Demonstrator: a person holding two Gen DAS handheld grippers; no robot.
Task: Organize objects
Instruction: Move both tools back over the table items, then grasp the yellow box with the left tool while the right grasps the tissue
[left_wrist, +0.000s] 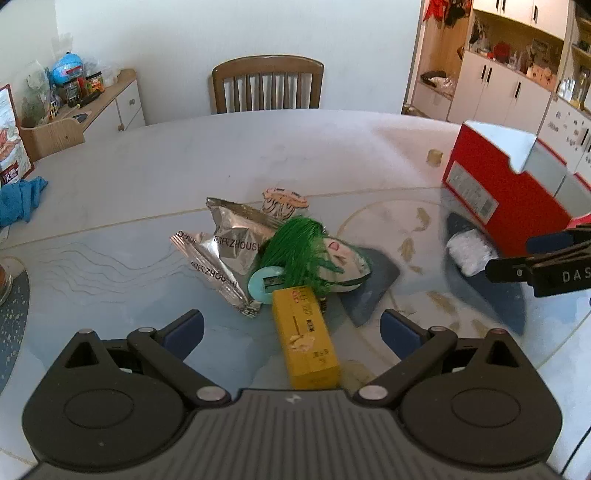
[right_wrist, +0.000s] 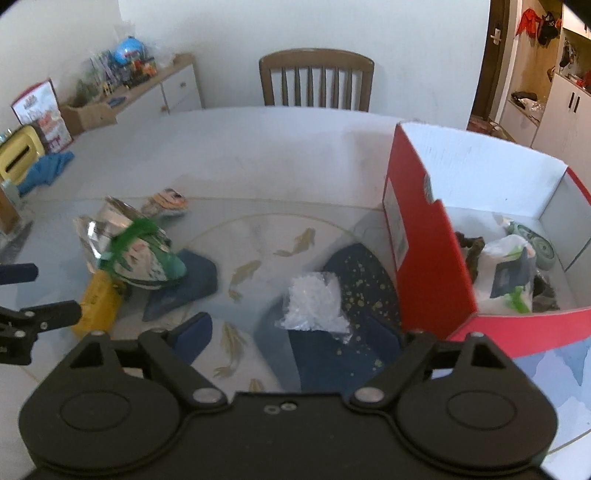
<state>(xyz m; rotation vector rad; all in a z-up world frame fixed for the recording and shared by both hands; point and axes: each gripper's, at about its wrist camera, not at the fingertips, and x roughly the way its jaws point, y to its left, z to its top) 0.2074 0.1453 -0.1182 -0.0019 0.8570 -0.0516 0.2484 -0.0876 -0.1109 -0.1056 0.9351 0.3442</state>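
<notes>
A pile lies on the table: a yellow box, silver snack packets, a green-tasselled mask, a round teal item and a small printed packet. My left gripper is open, its jaws either side of the yellow box's near end, just above it. A clear plastic bag lies on a dark blue mat next to the red box, which holds several items. My right gripper is open and empty just before the clear bag. The pile also shows in the right wrist view.
A wooden chair stands at the table's far side. A blue cloth lies at the left edge. A sideboard with clutter is at the back left, cupboards at the right. A second blue mat lies under the mask.
</notes>
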